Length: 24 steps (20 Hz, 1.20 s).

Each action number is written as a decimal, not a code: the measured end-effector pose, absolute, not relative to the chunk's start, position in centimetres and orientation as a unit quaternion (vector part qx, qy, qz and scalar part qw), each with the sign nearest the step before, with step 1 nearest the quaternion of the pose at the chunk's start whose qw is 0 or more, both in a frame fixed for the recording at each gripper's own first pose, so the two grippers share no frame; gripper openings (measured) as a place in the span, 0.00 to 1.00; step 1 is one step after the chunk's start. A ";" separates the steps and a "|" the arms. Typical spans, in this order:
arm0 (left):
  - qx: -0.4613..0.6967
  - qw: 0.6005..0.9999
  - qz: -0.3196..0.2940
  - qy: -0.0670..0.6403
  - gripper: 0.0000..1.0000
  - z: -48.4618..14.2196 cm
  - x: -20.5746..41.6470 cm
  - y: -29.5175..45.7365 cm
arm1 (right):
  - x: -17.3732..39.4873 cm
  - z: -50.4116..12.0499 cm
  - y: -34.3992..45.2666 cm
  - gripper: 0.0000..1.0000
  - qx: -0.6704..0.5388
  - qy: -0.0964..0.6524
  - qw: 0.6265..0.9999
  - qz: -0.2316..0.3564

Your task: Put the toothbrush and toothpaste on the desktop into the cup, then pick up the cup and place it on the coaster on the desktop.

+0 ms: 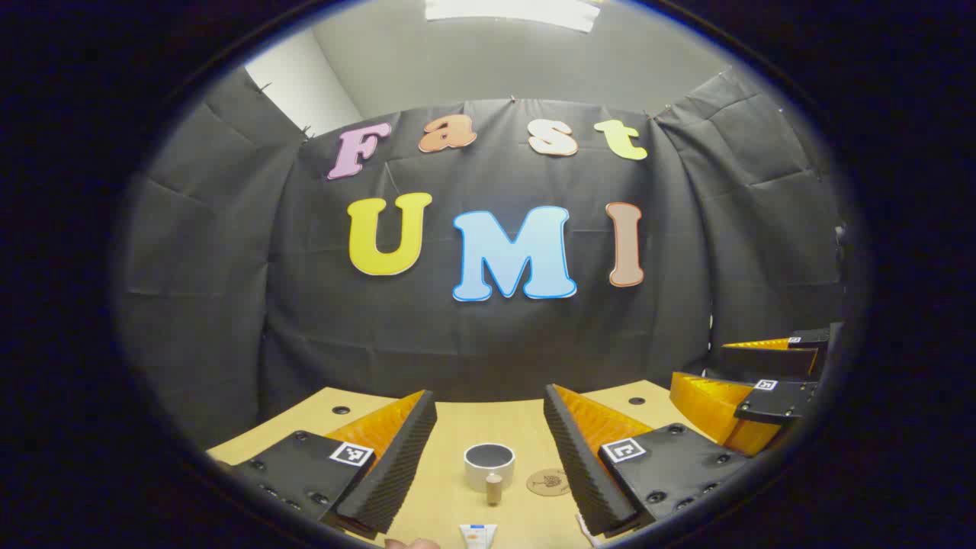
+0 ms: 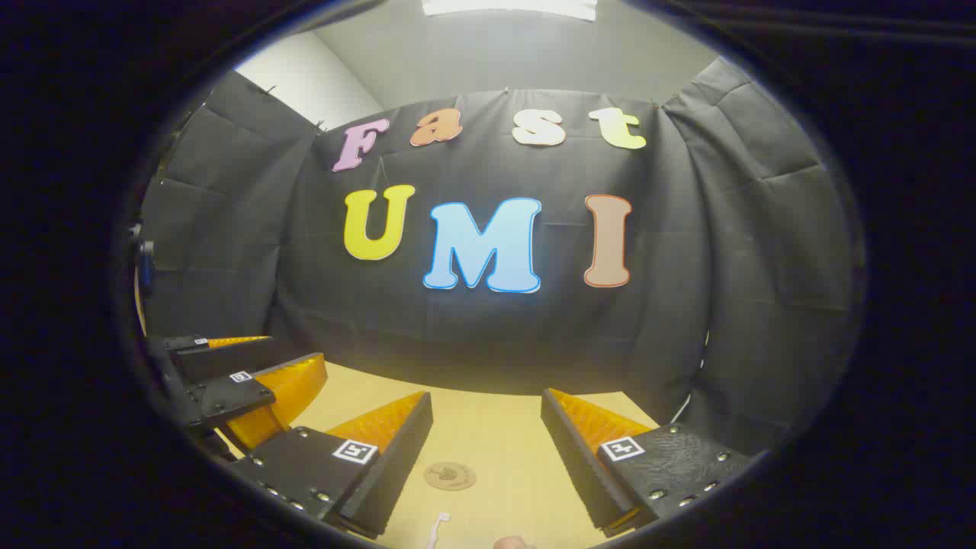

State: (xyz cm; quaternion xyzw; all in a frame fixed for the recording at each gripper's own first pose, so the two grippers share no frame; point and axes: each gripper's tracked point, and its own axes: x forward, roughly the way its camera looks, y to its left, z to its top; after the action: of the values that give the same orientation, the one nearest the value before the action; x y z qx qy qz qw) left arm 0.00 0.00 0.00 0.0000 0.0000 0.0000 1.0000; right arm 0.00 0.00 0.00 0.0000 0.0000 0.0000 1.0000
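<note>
In the left gripper view a white cup (image 1: 489, 460) with a dark inside stands upright on the wooden desktop (image 1: 450, 427), a small wooden knob (image 1: 494, 488) right in front of it. A round brown coaster (image 1: 548, 482) lies just right of the cup. The toothpaste tube (image 1: 478, 536) lies at the bottom edge, and a white toothbrush end (image 1: 582, 526) peeks out by the right finger. My left gripper (image 1: 489, 400) is open above the desktop, holding nothing. My right gripper (image 2: 486, 396) is open too, over the coaster (image 2: 450, 476), with the toothbrush (image 2: 440, 526) near the bottom edge.
The two grippers hover side by side, the right one (image 1: 751, 389) at the right edge of the left gripper view and the left one (image 2: 229, 381) at the left edge of the right gripper view. The black cloth wall closes off the desk's far side.
</note>
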 end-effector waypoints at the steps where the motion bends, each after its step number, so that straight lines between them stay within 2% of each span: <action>1: -0.001 1.000 0.000 0.004 0.94 -0.1 0.2 0.3 | 0.3 0.2 0.1 0.91 0.003 -0.002 1.000 -0.003; 14: -0.022 0.999 -0.027 0.041 0.92 -2.4 2.5 0.6 | 2.1 -1.5 0.0 0.90 0.037 0.052 0.998 -0.024; 18: -0.020 0.996 -0.038 0.076 0.92 -4.6 3.0 0.2 | 2.3 -4.2 0.4 0.90 0.057 0.114 0.992 -0.016; 24: -0.020 0.980 -0.058 0.190 0.93 -11.8 2.6 -0.9 | 1.9 -11.5 2.0 0.93 0.093 0.256 0.962 0.016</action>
State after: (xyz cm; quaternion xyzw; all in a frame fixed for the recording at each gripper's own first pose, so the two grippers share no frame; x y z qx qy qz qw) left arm 2.61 -0.93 -11.83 -0.0201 0.1898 -0.0578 0.9799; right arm 1.91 2.00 -11.52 0.0934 0.2562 0.0160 0.9620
